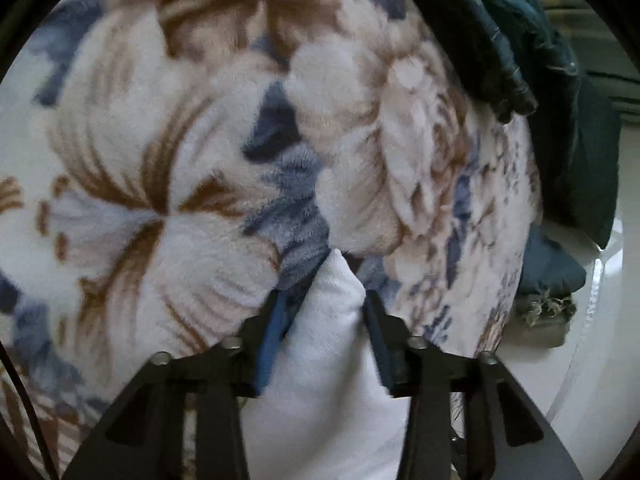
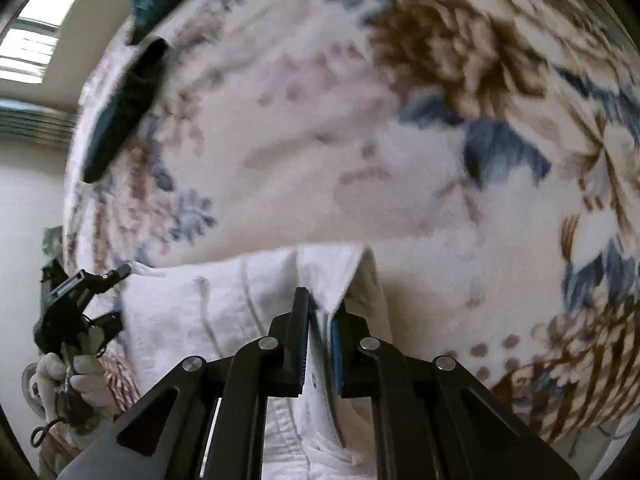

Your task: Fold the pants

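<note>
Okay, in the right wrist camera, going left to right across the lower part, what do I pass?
Left tool held by a gloved hand → white pants → right tool clamping their edge → floral blanket.

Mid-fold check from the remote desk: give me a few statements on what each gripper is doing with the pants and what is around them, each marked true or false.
1. The left gripper is shut on a bunch of the white pants. True.
2. The right gripper is open and holds nothing. False: it is shut on a fold of the pants.
3. The pants lie on a floral blanket in white, brown and blue. True.
4. The pants are dark green. False: they are white; the dark green cloth lies at the blanket's far edge.
5. In the right wrist view, the left gripper appears at the pants' left end. True.
</note>
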A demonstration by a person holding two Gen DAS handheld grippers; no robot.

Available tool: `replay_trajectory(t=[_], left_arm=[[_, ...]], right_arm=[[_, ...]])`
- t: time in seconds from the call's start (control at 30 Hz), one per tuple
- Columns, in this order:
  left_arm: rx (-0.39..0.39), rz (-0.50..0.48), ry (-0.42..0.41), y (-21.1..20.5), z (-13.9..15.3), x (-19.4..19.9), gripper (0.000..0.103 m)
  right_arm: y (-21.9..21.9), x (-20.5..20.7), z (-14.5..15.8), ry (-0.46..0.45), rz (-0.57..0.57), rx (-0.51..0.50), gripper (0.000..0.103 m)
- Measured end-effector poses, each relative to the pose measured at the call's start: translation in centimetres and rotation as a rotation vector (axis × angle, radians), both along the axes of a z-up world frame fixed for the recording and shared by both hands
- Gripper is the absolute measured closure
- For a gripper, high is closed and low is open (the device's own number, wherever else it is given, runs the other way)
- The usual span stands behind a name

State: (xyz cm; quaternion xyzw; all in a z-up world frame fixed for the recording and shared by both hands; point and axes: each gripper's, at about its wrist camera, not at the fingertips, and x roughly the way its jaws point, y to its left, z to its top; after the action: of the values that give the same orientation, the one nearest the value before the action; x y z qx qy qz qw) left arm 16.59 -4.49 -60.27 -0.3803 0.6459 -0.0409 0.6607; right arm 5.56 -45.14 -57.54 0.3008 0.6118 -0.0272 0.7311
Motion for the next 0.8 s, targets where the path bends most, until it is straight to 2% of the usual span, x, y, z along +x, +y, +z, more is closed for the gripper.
replay_trajectory(t=[0.07,0.17,0.2,0.27,0.3,0.33,0.37,0.47,0.53,0.6,0.67,0.73,0.8], left_arm=[[0.040,-0.026,-0.047,0.1,1.5,-0.4,0.033],[0.073,-0.096,-0.094,-0.9,2.4,-0.9,0.013],[0.078,-0.115,-0.090,-1.2,2.3,-0.8,0.013],[0.096,-0.159,-0.071,-1.7,2.3,-1.2,0.013],[0.096,-0.180,-0.082,-2.0,2.9,-1.8,0.013],[0.095,-0.191,-0.093,-2.1,3.4,-2.4,0.013],[0.094,-0.197,-0.097,-2.4,3.4,-2.6,0.013],[0.055,-0.218,-0.099,-3.1,4.1,-4.9,0.013],[0.051,-0.252,-0.079,-4.0,3.5,-6.2,0.013],[0.083,-0.275,-0.058,-4.3,2.8,-7.1,0.013],[0.071,-0.282,-0.036,-4.3,2.0,-7.8,0.013],[0.053,-0.286,-0.009,-4.0,1.2,-8.4,0.013],[0.047,-0.297,0.003,-4.1,0.7,-8.6,0.013]], right_arm=[[0.3,0.3,0.8,-0.032,0.009,-0.047,0.093],[0.0,0.6,-0.7,0.037,0.019,-0.030,0.093],[-0.4,0.4,-1.4,0.078,0.012,0.021,0.089],[-1.2,-0.5,-1.4,0.092,-0.015,0.080,0.074],[-1.5,-1.3,-1.0,0.087,-0.030,0.106,0.053],[-1.7,-2.0,-0.8,0.085,-0.045,0.120,0.027],[-1.8,-2.8,-0.5,0.086,-0.061,0.138,0.019],[-1.4,-5.2,-1.5,0.124,-0.082,0.224,0.017],[-0.6,-6.3,-3.8,0.180,-0.063,0.270,0.017],[0.3,-7.2,-7.0,0.240,-0.072,0.361,0.017],[0.2,-7.8,-8.5,0.219,-0.106,0.447,0.012],[-0.2,-8.1,-9.1,0.185,-0.137,0.538,0.011],[0.1,-8.1,-9.2,0.130,-0.133,0.673,0.011]])
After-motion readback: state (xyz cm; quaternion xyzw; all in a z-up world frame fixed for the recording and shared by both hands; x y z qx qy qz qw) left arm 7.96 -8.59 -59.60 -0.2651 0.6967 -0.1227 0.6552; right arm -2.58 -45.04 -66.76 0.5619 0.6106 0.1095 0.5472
